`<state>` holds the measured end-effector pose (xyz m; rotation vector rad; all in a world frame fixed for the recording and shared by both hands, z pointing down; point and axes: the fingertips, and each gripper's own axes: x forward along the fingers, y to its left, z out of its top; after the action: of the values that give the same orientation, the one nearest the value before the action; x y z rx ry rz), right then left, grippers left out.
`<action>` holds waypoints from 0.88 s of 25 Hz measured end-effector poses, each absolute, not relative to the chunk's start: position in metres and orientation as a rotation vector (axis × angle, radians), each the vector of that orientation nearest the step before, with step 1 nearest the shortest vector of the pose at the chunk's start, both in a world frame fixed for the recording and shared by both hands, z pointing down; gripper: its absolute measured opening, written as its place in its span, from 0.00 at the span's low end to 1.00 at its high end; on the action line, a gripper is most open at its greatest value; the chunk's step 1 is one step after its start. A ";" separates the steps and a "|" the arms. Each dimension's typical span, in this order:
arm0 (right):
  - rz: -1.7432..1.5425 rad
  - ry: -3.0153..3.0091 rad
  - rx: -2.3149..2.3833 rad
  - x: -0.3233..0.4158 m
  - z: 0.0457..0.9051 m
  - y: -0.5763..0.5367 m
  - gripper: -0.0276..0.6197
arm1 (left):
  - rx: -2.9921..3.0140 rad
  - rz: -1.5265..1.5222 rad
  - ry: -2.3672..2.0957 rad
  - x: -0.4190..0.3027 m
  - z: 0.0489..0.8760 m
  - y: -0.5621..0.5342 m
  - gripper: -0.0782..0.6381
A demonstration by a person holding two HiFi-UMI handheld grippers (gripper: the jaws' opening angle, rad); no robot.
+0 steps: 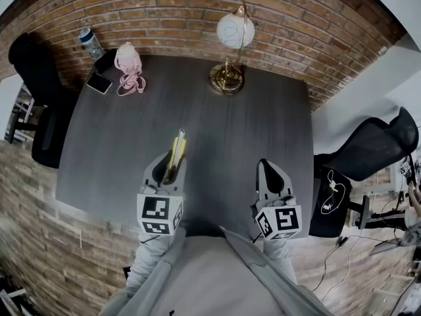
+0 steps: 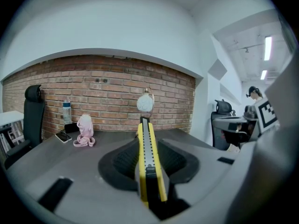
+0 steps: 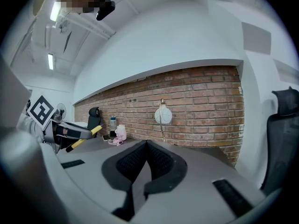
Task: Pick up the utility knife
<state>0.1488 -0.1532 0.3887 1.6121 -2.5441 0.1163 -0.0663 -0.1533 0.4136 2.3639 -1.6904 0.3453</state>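
Left gripper (image 1: pixel 172 166): jaws clenched on the utility knife (image 2: pixel 149 162), above the dark surface (image 1: pixel 217 130).
Utility knife: yellow, gripped lengthwise between the left jaws, its tip pointing toward the lamp (image 1: pixel 231 45) by the brick wall.
Right gripper (image 1: pixel 273 176): jaws pressed together, nothing between them.
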 end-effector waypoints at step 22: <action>0.134 -2.549 1.619 0.155 0.389 -0.135 0.07 | 2.369 0.325 -1.660 -0.056 0.415 -0.139 0.29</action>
<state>0.1554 -0.1353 0.3888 1.6189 -2.5494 0.1342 -0.0565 -0.1387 0.4149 2.3691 -1.6597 0.3246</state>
